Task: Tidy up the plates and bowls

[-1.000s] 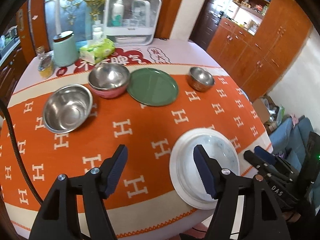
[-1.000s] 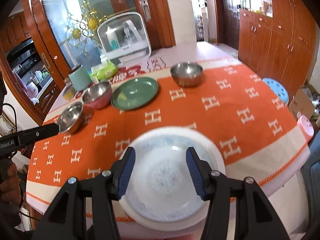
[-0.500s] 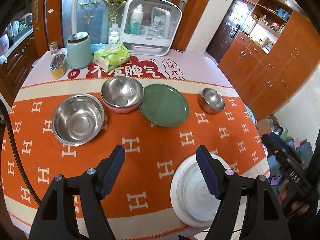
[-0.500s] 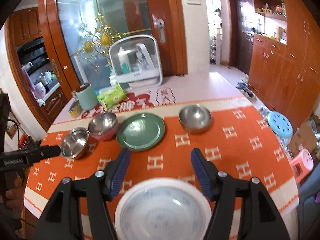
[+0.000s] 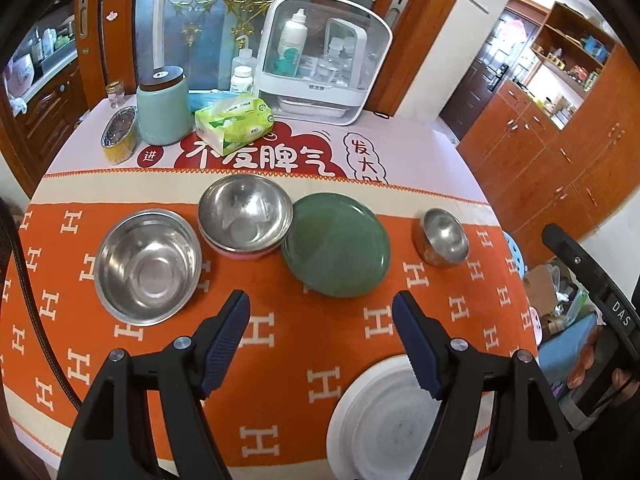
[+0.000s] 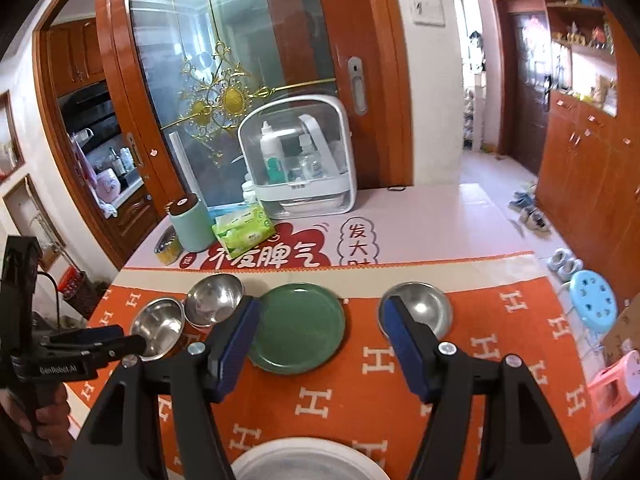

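Orange H-patterned cloth [image 5: 280,344] covers the table, wooden cabinets [image 5: 560,152] behind. Both left tongs [image 5: 321,316] and right tongs [image 6: 320,320] gape wide, empty, above it; white plate [image 5: 384,420] lies at the near edge, green plate [image 5: 336,244] mid-table among steel bowls.

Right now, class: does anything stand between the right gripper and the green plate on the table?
Nothing visible does. The right gripper is open and empty, and only bare orange tablecloth lies between it and the green plate. The steel bowls stand to either side.

Both black plastic tools [image 5: 321,338] [image 6: 320,344] are sporting ribbed blue pads [image 5: 226,342], silver screws [image 5: 180,343], and white "GenRobot.AI" lettering.
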Demonstrator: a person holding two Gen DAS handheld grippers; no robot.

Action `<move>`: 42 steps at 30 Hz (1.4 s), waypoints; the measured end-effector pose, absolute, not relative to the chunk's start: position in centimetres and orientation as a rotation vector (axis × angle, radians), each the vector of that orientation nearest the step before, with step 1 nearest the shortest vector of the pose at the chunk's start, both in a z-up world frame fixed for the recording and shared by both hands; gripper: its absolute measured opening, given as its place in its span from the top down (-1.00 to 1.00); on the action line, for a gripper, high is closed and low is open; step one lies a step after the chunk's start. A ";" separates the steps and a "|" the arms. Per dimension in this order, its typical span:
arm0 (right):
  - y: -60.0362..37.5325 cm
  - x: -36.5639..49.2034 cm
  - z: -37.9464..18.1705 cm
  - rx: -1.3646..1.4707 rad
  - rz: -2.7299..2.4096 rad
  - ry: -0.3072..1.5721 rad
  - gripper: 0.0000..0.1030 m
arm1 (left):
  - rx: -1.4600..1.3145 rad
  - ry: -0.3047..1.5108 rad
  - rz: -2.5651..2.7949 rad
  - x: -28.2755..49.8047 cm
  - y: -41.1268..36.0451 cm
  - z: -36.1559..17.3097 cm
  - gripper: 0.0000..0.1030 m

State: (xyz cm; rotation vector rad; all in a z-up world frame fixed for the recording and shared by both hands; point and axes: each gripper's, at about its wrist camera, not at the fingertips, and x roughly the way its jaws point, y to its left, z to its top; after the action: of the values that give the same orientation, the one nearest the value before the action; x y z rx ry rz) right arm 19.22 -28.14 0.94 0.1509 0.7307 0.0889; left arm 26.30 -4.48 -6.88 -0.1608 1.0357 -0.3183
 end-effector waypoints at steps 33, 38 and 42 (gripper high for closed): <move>-31.5 31.2 -14.9 0.502 0.316 1.057 -0.27 | -0.225 1.256 -0.108 35.4 -9.8 -19.4 -0.45; -31.0 31.8 -16.5 0.497 0.303 1.081 -0.27 | -0.241 1.281 -0.089 36.2 -9.9 -21.4 -0.45; -30.5 32.2 -17.7 0.496 0.303 1.095 -0.27 | -0.242 1.299 -0.071 37.0 -9.8 -22.9 -0.45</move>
State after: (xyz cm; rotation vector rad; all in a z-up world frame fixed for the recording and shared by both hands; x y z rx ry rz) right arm 32.17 -30.50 -17.73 0.4956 1.0954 0.3027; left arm 36.95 -9.82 -22.93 -0.2419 1.2986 -0.0707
